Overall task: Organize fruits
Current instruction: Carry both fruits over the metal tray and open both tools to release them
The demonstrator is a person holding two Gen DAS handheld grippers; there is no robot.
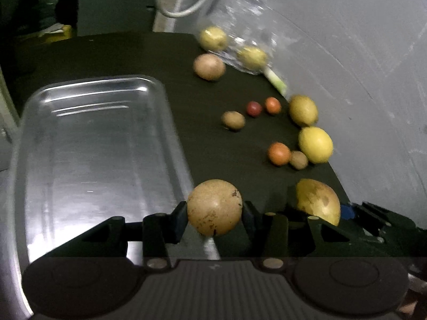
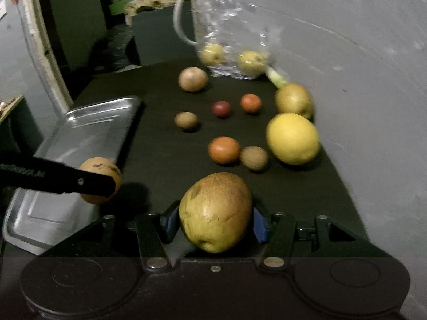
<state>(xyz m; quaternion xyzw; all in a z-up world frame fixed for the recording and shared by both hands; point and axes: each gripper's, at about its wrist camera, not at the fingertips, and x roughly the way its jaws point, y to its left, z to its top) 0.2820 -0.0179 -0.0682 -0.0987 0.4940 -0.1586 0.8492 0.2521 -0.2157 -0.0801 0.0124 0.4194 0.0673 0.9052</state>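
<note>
Left gripper (image 1: 215,220) pinched a round brown fruit (image 1: 214,207) at the tray (image 1: 80,112) edge; right gripper (image 2: 215,224) fingers clamped a pear (image 2: 215,210) over the worktop (image 2: 160,144).

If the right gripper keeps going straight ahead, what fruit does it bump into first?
Probably the orange fruit or the small brown fruit beside it; depth is unclear. The right gripper already holds a large pear-like fruit.
</note>
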